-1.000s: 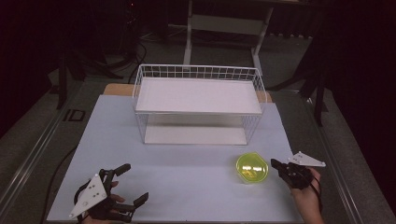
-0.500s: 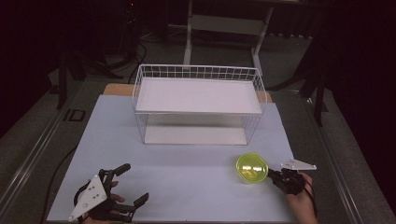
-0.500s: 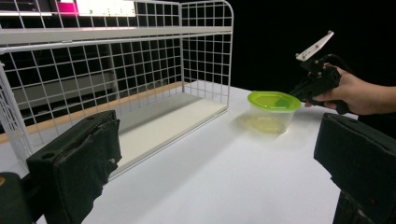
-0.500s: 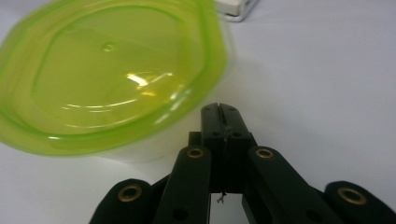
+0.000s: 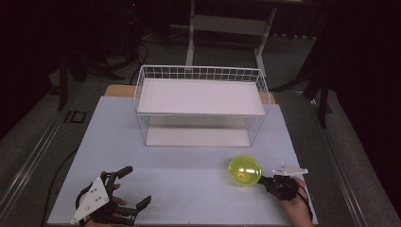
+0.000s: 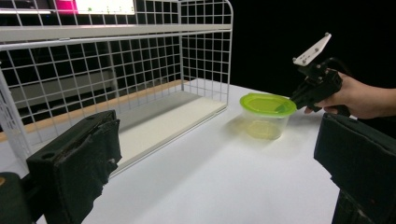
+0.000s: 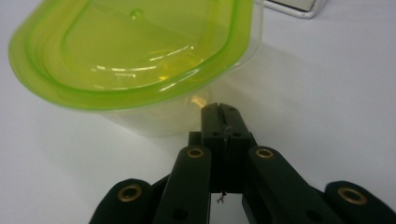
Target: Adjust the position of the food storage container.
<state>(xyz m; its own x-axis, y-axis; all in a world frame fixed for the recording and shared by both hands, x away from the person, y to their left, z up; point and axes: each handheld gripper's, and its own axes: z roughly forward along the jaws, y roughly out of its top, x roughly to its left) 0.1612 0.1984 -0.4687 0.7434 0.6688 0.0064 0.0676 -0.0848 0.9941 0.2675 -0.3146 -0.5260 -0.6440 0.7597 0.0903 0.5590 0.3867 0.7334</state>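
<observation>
While your left tool (image 5: pixel 135 187) rests wide apart, your right tool (image 7: pixel 220 112), jaws closed empty, sits just beside the green-lidded container (image 7: pixel 135 60).

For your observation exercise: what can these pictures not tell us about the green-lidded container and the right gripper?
- Container contents: high view too small, lid tinted in right gripper view.
- Whether right gripper touches the container wall: its shut jaws hide the contact.
- Container's far rim: cut off by the right gripper view's top edge.

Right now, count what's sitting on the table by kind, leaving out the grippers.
Wire rack: 1
Green-lidded container: 1
Total: 2
</observation>
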